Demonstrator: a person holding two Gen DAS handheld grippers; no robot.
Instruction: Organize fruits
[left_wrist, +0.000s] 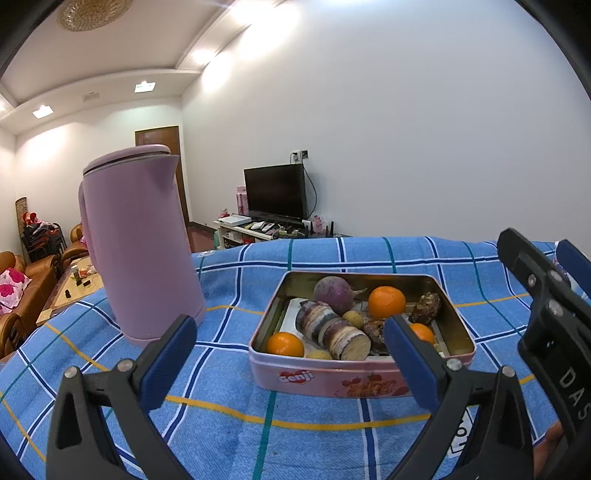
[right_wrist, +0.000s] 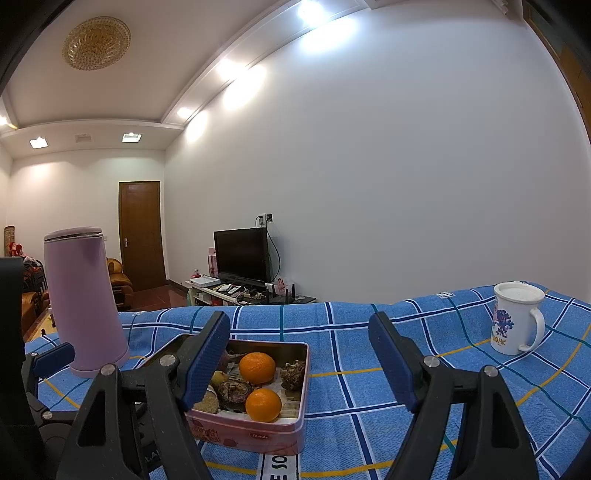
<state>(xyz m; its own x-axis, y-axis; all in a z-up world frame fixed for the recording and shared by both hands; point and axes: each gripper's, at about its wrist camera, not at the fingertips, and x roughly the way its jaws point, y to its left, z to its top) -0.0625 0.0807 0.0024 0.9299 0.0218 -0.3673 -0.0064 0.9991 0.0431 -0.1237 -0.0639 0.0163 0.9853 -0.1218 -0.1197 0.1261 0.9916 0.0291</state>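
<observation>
Left wrist view: both grippers (left_wrist: 290, 350) (right_wrist: 299, 354) wide and empty over blue checked cloth (left_wrist: 236, 384).

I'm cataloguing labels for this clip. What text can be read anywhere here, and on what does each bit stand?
"Genji": front wall of the pink tin.
"Monde": the tin's other side, in the right wrist view.
"OOHK": partly legible, low on the white mug.
"DAS": cut off, on the right gripper's body.
Printing on the cloth's tag: cut off, unreadable.
</observation>
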